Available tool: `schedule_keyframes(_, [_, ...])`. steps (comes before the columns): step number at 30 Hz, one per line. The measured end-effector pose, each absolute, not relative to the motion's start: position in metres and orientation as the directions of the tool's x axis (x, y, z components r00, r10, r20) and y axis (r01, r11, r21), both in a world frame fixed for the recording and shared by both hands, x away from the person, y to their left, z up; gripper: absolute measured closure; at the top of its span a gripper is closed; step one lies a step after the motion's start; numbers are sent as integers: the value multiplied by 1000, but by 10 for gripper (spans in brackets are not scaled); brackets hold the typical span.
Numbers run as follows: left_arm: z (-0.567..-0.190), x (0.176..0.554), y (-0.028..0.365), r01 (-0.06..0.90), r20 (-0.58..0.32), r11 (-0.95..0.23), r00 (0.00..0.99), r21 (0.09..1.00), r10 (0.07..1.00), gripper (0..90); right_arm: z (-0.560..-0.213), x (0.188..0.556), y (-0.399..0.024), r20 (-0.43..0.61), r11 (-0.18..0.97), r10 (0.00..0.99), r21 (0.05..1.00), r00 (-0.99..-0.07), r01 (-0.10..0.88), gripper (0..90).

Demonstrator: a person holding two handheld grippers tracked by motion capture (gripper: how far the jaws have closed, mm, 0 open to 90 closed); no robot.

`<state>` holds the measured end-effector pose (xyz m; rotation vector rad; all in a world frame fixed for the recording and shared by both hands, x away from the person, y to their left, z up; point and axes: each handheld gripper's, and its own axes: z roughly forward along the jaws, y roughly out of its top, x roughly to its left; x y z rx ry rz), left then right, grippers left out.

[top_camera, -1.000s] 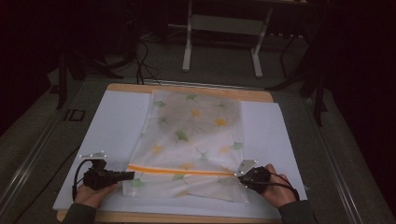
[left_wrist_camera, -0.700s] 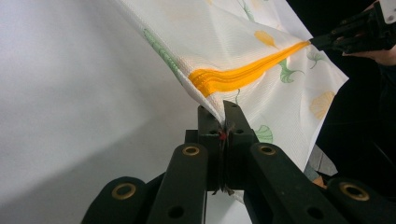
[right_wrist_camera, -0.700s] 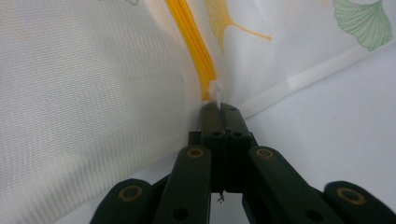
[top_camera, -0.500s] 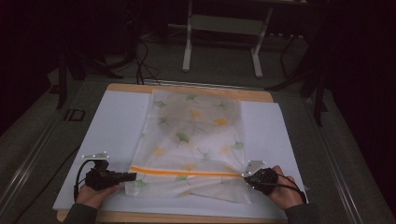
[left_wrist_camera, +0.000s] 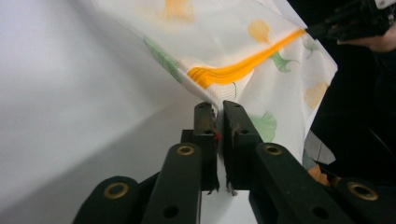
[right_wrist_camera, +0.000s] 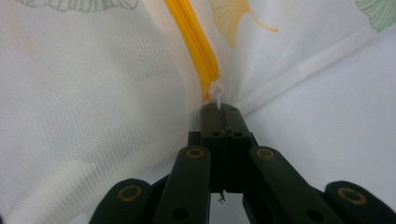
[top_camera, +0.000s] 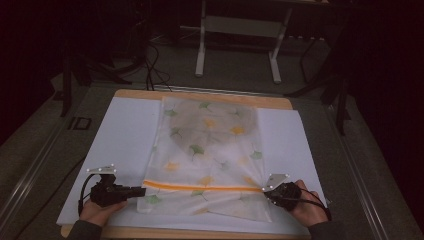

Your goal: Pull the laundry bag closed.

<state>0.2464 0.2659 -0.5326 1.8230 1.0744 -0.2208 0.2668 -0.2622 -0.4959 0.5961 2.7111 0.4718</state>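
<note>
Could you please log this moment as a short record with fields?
scene: mesh bag with leaf print, flat on a white sheet over a wooden board
zipper: orange, running across the bag's near end
left gripper: at the zipper's left end; jaws have just been opening, a narrow gap between them, bag edge at the tips
right gripper: shut on the zipper pull at the zipper's right end
hands: one on each gripper, at the near edge

Sheer matt mesh-cloth bag [top_camera: 210, 150], woven orange zipper [right_wrist_camera: 194, 44], smooth white sheet [top_camera: 125, 135], wooden board [top_camera: 135, 94]
</note>
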Motion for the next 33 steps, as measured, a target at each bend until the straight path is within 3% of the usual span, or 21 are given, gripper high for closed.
schedule_keyframes(5, [-532,245,271,742,-551,-113,581,660,599,795,-497,265,-263,-228,857,449,383,-864,345,887])
schedule_keyframes(16, [-527,243,276,709,-505,-77,570,701,648,736,-498,265,-265,-180,821,473,444,-862,358,684])
schedule_keyframes(28, [-526,243,276,696,-479,-74,564,715,673,730,-498,265,-271,-136,762,519,521,-844,384,627])
schedule_keyframes(33, [-523,241,277,677,-441,-64,545,733,713,728,-499,265,-273,-105,685,579,600,-809,412,614])
